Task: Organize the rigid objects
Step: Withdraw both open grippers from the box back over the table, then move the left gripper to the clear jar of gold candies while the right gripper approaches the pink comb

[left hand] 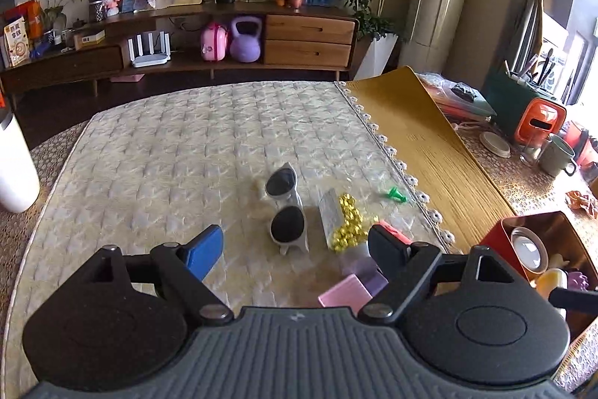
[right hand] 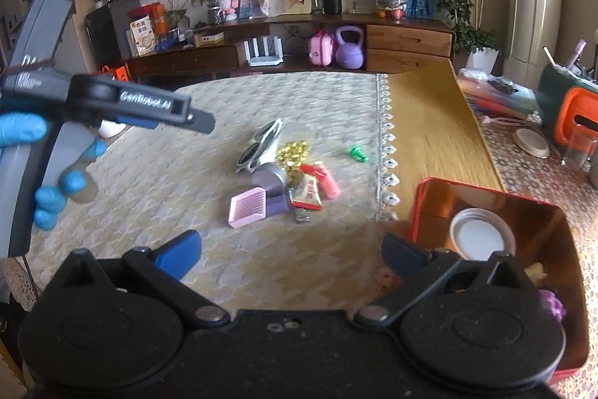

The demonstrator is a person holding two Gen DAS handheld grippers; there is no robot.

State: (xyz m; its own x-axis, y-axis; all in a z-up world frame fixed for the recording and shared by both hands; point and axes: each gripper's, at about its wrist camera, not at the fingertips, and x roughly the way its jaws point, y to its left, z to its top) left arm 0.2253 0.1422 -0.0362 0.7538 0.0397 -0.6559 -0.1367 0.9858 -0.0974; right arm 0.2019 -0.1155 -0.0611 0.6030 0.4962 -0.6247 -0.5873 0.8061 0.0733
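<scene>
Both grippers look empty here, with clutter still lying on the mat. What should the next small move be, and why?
Probably ease the left gripper down over the sunglasses and close. Its jaws are open and empty, the sunglasses lie right ahead of it, and the red box already holds a lid.

Both hand-held grippers (left hand: 295, 249) (right hand: 291, 253) wide apart, empty.

Purple kettlebell (left hand: 245, 40) beside pink case (left hand: 213, 41), sideboard (left hand: 310, 34)

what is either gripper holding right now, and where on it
Nothing is held. The left gripper is open above the sunglasses, and the right gripper is open over bare cloth; no pad touches anything.
</scene>
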